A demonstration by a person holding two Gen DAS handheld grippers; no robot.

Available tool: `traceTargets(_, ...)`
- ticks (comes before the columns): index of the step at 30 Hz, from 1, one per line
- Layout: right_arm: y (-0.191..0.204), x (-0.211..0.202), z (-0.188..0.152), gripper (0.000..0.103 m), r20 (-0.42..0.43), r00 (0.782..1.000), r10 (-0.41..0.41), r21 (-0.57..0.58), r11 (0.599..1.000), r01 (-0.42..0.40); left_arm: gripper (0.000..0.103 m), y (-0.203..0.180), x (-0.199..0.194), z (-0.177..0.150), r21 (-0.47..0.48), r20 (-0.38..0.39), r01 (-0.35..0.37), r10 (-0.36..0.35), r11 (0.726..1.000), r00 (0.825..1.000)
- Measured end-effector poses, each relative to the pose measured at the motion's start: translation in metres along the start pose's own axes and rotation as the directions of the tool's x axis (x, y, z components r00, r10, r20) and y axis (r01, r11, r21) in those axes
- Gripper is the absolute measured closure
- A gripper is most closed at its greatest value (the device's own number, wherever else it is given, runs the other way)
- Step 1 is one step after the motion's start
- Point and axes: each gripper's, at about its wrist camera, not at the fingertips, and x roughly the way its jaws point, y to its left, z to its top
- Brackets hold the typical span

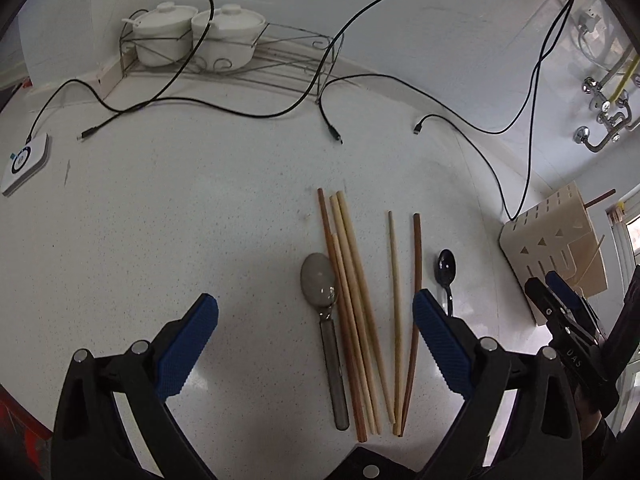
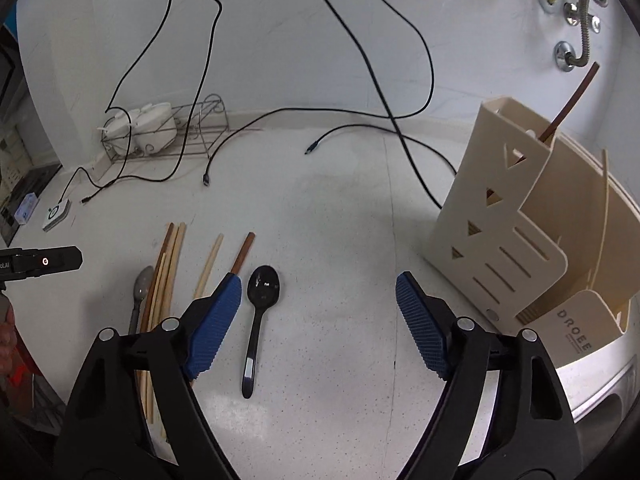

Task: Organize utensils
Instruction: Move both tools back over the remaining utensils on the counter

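Observation:
Several wooden chopsticks (image 1: 352,304) lie side by side on the white counter, with a grey spoon (image 1: 322,300) at their left and a black spoon (image 1: 446,270) at their right. My left gripper (image 1: 316,320) hangs open above the grey spoon and chopsticks. In the right wrist view the black spoon (image 2: 258,308) lies between the pads of my open right gripper (image 2: 318,296), nearer the left pad, which does not touch it. A cream utensil holder (image 2: 516,220) stands at the right with a brown chopstick (image 2: 568,100) in it.
Black cables (image 1: 224,108) trail across the counter's back. A wire rack with two white lidded pots (image 1: 192,36) stands by the wall. A white charger pad (image 1: 24,162) lies far left. Metal taps (image 2: 576,12) are on the wall behind the holder.

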Motion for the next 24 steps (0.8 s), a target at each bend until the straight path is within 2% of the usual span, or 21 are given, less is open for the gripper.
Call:
traceTargets(4, 0.008, 0.018, -0.003, 0.031, -0.056, 0.998, 0.011, -0.022, 1.0, -0.012, 0.01, 0.003, 0.013, -0.004, -0.008, -0.056, -0.039, 0.038, 0.999, 0.998)
traceTargets(5, 0.009, 0.022, -0.003, 0.034, -0.069, 0.998, 0.013, -0.027, 1.0, -0.015, 0.012, 0.003, 0.016, -0.005, -0.007, -0.068, -0.045, 0.044, 0.999, 0.997)
traceTargets(6, 0.011, 0.026, -0.003, 0.035, -0.083, 0.996, 0.017, -0.033, 0.999, -0.019, 0.016, 0.002, 0.018, -0.006, -0.004, -0.074, -0.058, 0.057, 0.998, 0.996)
traceTargets(10, 0.016, 0.038, -0.006, 0.036, -0.131, 0.991, 0.028, -0.048, 0.998, -0.034, 0.02, -0.001, 0.03, -0.009, 0.009, -0.113, -0.082, 0.082, 0.997, 0.99)
traceTargets(14, 0.02, 0.048, -0.01, 0.048, -0.174, 0.984, 0.031, -0.068, 0.997, -0.044, 0.022, -0.004, 0.039, -0.012, 0.023, -0.149, -0.096, 0.098, 0.995, 0.984)
traceTargets(18, 0.021, 0.05, -0.012, 0.048, -0.179, 0.983, 0.036, -0.078, 0.996, -0.051, 0.026, -0.006, 0.049, -0.014, 0.031, -0.18, -0.118, 0.122, 0.993, 0.976)
traceTargets(24, 0.015, 0.051, -0.011, 0.048, -0.177, 0.983, 0.039, -0.072, 0.996, -0.052, 0.027, -0.011, 0.061, -0.013, 0.052, -0.202, -0.165, 0.172, 0.985, 0.964)
